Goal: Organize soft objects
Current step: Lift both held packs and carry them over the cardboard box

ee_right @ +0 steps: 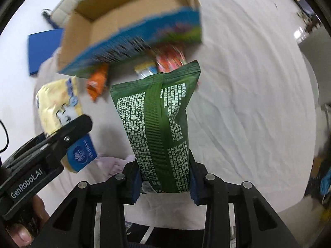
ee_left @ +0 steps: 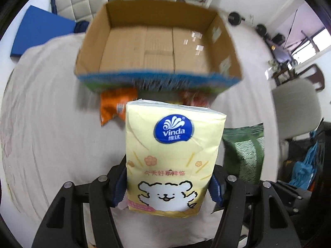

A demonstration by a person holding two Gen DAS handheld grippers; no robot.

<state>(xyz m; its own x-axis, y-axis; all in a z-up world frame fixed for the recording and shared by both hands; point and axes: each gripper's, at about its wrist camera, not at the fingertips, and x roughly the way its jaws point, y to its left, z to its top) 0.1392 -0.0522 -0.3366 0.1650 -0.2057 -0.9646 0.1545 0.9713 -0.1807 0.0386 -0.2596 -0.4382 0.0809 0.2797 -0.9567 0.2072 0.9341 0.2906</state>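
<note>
My left gripper (ee_left: 167, 188) is shut on a yellow Vinda tissue pack (ee_left: 171, 155) and holds it above the bed, in front of the open cardboard box (ee_left: 157, 47). My right gripper (ee_right: 165, 184) is shut on a green wipes pack (ee_right: 159, 124), held upright above the bed. The green pack also shows at the right of the left wrist view (ee_left: 244, 150). The tissue pack (ee_right: 58, 105) and the left gripper's body (ee_right: 51, 144) show at the left of the right wrist view. The box (ee_right: 115, 24) lies ahead, tilted in that view.
An orange snack bag (ee_left: 113, 105) and a red packet (ee_left: 192, 99) lie on the white bedsheet (ee_left: 51, 113) in front of the box. A blue mat (ee_left: 37, 35) lies at far left. A chair and clutter stand at right.
</note>
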